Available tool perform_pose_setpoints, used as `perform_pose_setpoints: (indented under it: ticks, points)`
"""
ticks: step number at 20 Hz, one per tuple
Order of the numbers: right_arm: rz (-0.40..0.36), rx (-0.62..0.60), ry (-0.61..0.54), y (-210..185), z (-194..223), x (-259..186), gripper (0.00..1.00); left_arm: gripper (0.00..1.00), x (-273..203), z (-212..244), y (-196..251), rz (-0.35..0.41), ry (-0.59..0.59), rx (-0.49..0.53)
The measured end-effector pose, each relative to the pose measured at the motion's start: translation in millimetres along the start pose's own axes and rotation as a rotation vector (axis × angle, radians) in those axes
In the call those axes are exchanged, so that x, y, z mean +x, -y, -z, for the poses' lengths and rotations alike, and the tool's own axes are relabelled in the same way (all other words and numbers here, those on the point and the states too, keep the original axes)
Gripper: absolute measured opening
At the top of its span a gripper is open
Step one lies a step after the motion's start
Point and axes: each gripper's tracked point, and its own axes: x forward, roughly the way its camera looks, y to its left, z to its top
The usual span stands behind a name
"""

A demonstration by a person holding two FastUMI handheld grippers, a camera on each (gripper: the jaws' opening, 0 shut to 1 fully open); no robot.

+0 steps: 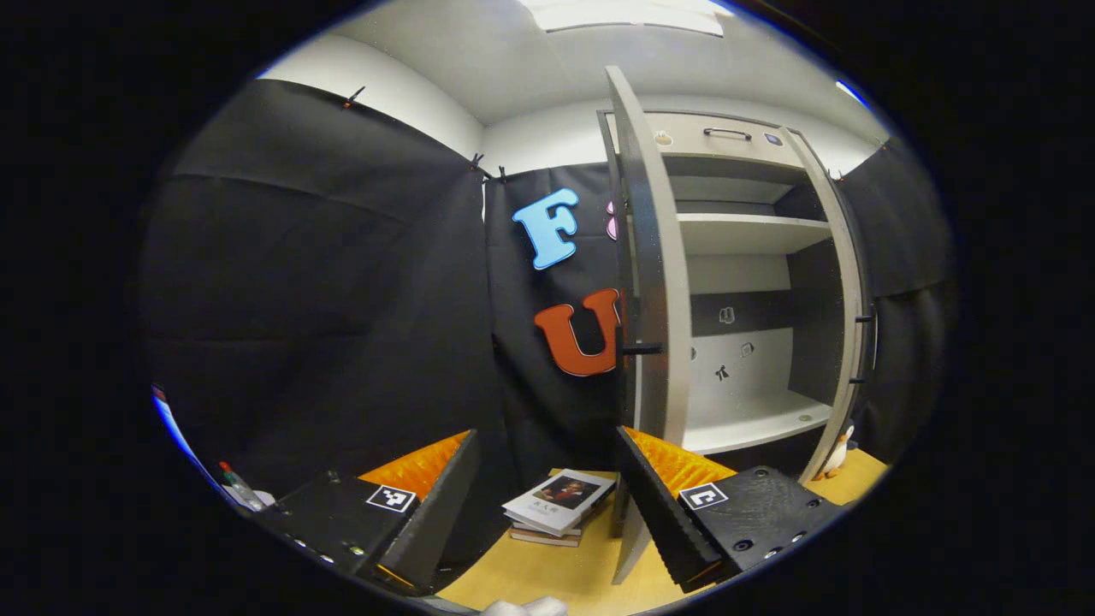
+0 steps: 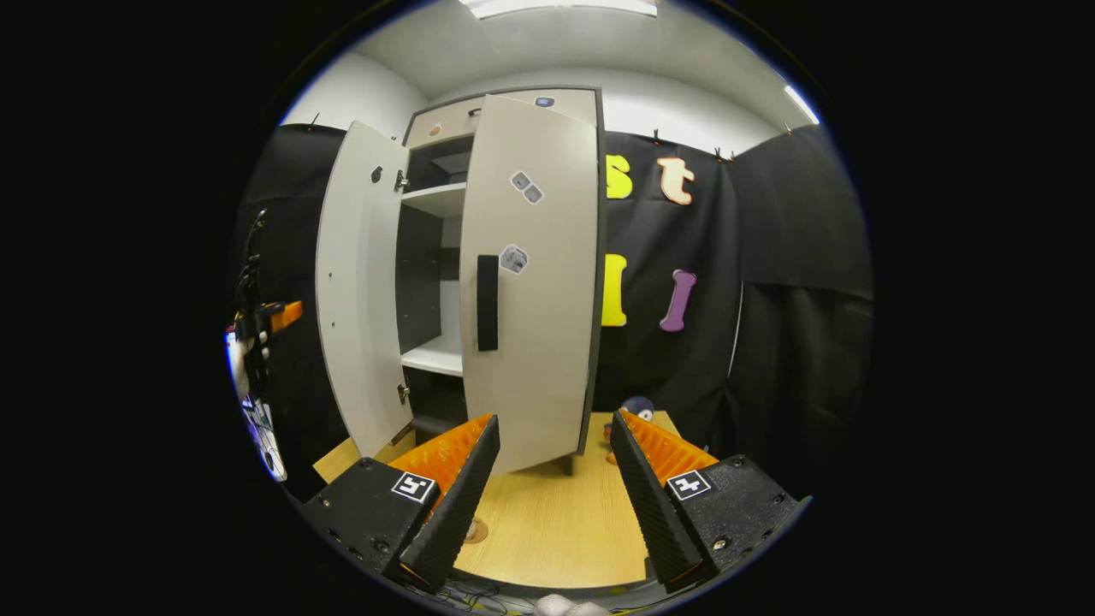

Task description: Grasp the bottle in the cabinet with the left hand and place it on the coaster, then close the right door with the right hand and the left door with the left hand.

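Observation:
The tall grey cabinet stands on the wooden table with bare shelves showing. Its left door stands out edge-on toward me, its dark handle just above my left gripper, which is open and holds nothing. In the right gripper view the right door with its black handle is swung partway across the opening, and the left door stands wide. My right gripper is open in front of the right door, apart from it. A small round brown coaster peeks out beside its left finger.
A stack of books lies on the table left of the cabinet's foot. A small penguin-like figure stands at the cabinet's right corner. A small dark toy sits by the wall. The other gripper and a hand show far left.

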Motion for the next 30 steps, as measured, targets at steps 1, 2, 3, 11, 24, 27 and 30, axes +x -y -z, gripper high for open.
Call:
perform_pose_setpoints:
  ticks: [1, 2, 3, 11, 24, 27, 30]
  points:
    - [0.014, 0.003, -0.005, 1.7, 3.7, -5.3, 0.81, 0.97, 9.6, -2.0, -3.3, -0.002, 0.004, 0.015]
    - [0.028, 0.005, -0.009, 3.3, 6.4, -10.3, 0.81, 0.96, 19.3, -3.4, -4.4, 0.002, 0.006, 0.024]
    - [0.042, 0.007, -0.012, 5.2, 9.8, -13.9, 0.81, 0.96, 28.8, -5.2, -4.5, 0.009, 0.01, 0.033]
    - [0.075, 0.045, -0.043, 12.7, 18.5, -27.1, 0.81, 0.9, 51.1, -9.7, 5.7, 0.068, 0.031, 0.045]
    - [-0.017, 0.033, -0.058, 26.3, 19.8, -8.5, 0.81, 0.9, 33.9, -12.6, 52.4, 0.094, 0.026, 0.018]
    - [-0.048, 0.037, -0.061, 34.0, 15.2, -0.9, 0.81, 0.9, 30.5, -13.2, 81.6, 0.115, 0.015, 0.013]
    - [-0.061, 0.021, -0.047, 41.6, 6.2, 2.3, 0.81, 0.9, 31.0, -15.3, 119.3, 0.158, 0.008, -0.007]
